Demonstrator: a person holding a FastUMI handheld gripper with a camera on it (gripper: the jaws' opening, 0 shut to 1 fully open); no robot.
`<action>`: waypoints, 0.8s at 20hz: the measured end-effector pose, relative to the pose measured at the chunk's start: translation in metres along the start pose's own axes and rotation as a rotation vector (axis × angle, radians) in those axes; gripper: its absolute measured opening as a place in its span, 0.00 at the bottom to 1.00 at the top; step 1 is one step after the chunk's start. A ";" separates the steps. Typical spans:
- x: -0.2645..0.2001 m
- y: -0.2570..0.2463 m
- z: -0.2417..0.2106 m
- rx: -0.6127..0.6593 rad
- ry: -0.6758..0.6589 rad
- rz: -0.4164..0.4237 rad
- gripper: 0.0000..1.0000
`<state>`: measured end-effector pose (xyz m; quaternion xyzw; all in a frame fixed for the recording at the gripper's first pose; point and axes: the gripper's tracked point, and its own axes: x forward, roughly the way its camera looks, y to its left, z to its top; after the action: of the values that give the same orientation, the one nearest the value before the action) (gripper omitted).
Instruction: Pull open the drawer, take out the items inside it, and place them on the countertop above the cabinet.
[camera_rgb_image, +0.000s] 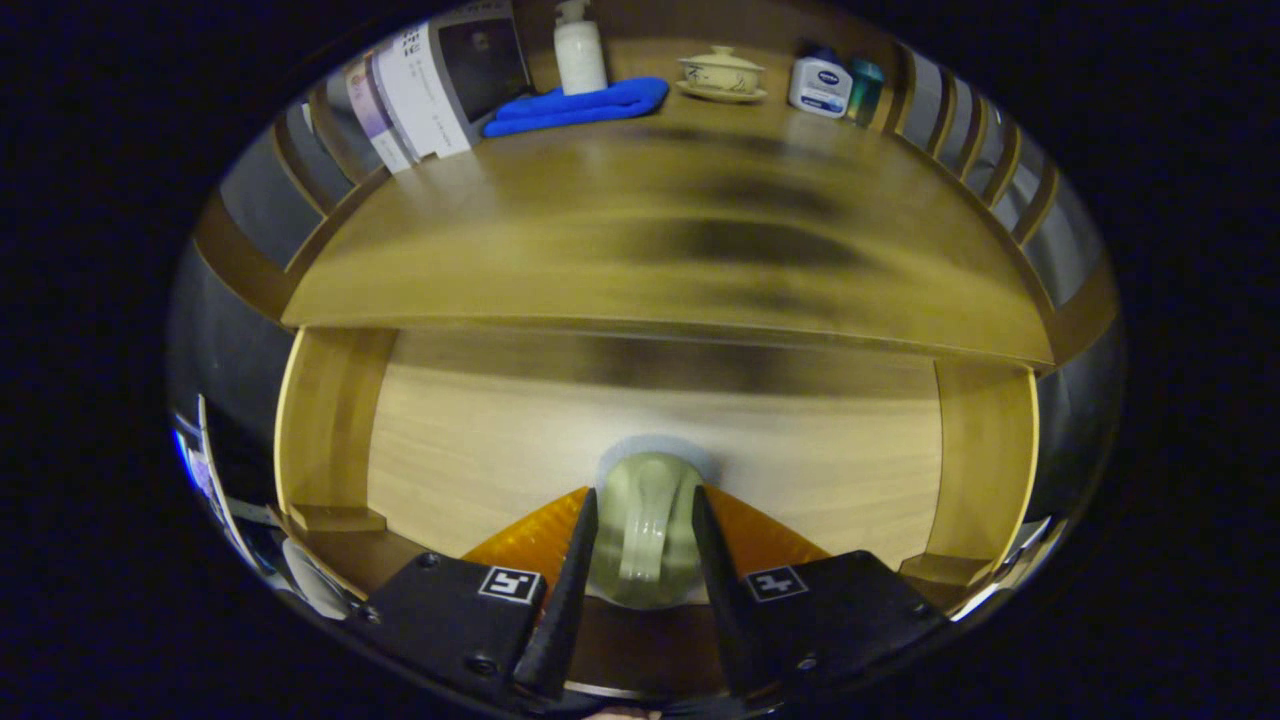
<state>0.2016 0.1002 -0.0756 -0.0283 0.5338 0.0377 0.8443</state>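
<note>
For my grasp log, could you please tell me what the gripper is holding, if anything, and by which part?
The gripper is shut on a pale green glazed ceramic cup above the open wooden drawer, one finger on each side of its rounded body.

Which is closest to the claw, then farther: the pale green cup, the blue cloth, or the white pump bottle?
1. Pale green cup, between the claw fingers, in the open drawer.
2. Blue cloth, on the countertop beyond.
3. White pump bottle, just behind the cloth.
</note>
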 end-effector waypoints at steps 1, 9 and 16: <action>0.005 0.000 -0.004 0.004 0.020 0.003 0.48; 0.002 -0.004 -0.007 0.000 0.019 0.004 0.21; -0.058 -0.018 0.018 -0.002 -0.091 0.004 0.21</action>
<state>0.1949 0.0817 -0.0150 -0.0265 0.4949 0.0414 0.8676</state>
